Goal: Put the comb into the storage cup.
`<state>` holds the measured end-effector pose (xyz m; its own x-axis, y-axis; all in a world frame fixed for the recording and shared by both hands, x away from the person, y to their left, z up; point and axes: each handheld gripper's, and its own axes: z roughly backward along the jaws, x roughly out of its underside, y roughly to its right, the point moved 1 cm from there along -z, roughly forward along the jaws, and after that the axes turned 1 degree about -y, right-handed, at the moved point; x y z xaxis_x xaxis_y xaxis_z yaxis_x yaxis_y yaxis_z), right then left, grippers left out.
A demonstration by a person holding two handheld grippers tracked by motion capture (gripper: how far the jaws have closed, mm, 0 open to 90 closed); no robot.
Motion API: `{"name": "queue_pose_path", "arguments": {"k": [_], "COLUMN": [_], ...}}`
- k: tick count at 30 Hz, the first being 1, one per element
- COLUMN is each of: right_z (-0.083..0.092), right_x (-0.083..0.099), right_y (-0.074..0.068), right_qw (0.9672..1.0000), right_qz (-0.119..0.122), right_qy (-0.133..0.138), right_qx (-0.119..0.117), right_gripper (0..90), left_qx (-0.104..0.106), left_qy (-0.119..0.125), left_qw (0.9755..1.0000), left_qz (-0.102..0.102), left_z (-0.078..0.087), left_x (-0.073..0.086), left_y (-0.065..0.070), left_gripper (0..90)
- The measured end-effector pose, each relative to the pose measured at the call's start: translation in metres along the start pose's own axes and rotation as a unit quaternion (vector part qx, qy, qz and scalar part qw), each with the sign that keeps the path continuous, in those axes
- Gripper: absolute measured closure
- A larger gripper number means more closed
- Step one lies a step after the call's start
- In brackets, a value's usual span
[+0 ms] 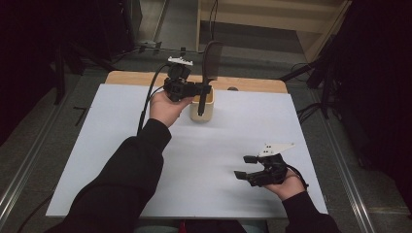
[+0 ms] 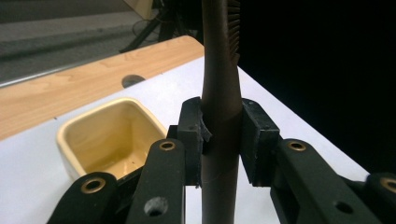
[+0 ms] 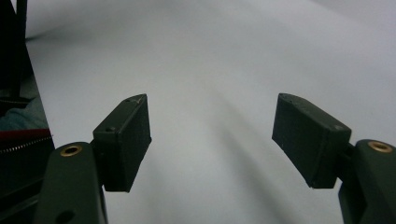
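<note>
Black jaws of the left gripper sit closest to the lens in the left gripper view, and they are clamped on the dark brown handle of a brush, one pad pressing each side of the shaft so it stands upright between them. Its bristled head rises past the top of that view, while the lower end of the handle drops below the pads and out of sight. Just to the left of the jaws and a little beyond them sits a cream square holder, open at the top, with nothing I can see inside it. From the high view the left gripper holds the brush right over that holder, handle end pointing down toward its mouth; whether the tip is already past the rim I cannot tell. So the grasp looks done, and I'd judge what remains is settling the brush in, or drawing it clear of, the holder, then letting go. Meanwhile the right gripper waits well apart, its jaws spread wide over the bare white tabletop with nothing between them; in the high view it hovers near the table's near right corner.
</note>
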<state>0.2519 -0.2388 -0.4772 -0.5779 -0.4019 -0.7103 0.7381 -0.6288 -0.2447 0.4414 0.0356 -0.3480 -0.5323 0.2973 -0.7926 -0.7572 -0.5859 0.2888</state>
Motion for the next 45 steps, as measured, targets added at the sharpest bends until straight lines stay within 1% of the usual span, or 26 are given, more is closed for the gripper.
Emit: {"name": "queue_pose_path", "arguments": {"k": [2,5,8,13,18,21,23,26,28,33,36,39,41,43,45], "right_z": [0.000,0.001,0.002,0.004,0.005,0.006,0.006,0.006,0.006,0.008,0.008,0.008,0.008,0.008,0.008], "right_x": [0.000,0.001,0.001,0.003,0.004,0.005,0.005,0.005,0.005,0.004,0.004,0.004,0.004,0.003,0.003], "right_y": [0.000,0.001,0.001,0.002,0.002,0.002,0.002,0.002,0.002,0.002,0.003,0.003,0.003,0.003,0.003], "right_qw": [1.0000,1.0000,1.0000,1.0000,1.0000,0.9999,0.9999,0.9999,0.9999,0.9999,0.9999,0.9999,0.9999,0.9999,0.9999], "right_qz": [0.001,-0.001,-0.004,-0.005,-0.007,-0.008,-0.008,-0.008,-0.008,-0.006,-0.007,-0.006,-0.006,-0.006,-0.006], "right_qy": [0.002,0.003,0.006,0.006,0.006,0.007,0.007,0.007,0.008,0.011,0.012,0.012,0.013,0.015,0.016], "right_qx": [0.000,0.000,-0.002,0.000,0.001,0.002,0.002,0.002,0.001,0.001,0.001,0.001,0.000,0.001,0.001], "right_gripper": [25.9,25.9,25.9,25.9,25.9,25.9,25.9,25.9,25.9,25.9,25.9,25.9,25.9,25.9,25.9], "left_qx": [0.000,0.000,0.000,0.003,-0.001,0.001,0.002,0.000,0.001,0.003,0.006,0.013,0.018,0.014,0.014], "left_qy": [0.004,0.014,0.014,0.021,0.018,0.027,0.028,0.031,0.033,0.042,0.047,0.061,0.064,0.065,0.068], "left_qw": [1.0000,0.9999,0.9999,0.9998,0.9998,0.9996,0.9996,0.9994,0.9994,0.9990,0.9987,0.9977,0.9976,0.9976,0.9973], "left_qz": [-0.004,0.000,-0.003,-0.001,-0.006,-0.001,-0.003,-0.013,-0.013,-0.010,-0.017,-0.025,-0.018,-0.019,-0.025], "left_z": [0.000,0.000,0.001,0.000,-0.002,-0.003,-0.004,-0.005,-0.006,-0.010,-0.012,-0.014,-0.015,-0.016,-0.018], "left_x": [-0.002,-0.005,-0.007,-0.011,-0.015,-0.019,-0.022,-0.025,-0.026,-0.028,-0.028,-0.029,-0.029,-0.029,-0.028], "left_y": [-0.002,-0.006,-0.008,-0.013,-0.016,-0.018,-0.019,-0.020,-0.023,-0.029,-0.032,-0.035,-0.039,-0.042,-0.045], "left_gripper": [73.0,73.0,73.0,73.0,73.0,73.0,73.0,73.0,73.0,73.0,73.0,73.0,73.0,73.0,73.0]}}
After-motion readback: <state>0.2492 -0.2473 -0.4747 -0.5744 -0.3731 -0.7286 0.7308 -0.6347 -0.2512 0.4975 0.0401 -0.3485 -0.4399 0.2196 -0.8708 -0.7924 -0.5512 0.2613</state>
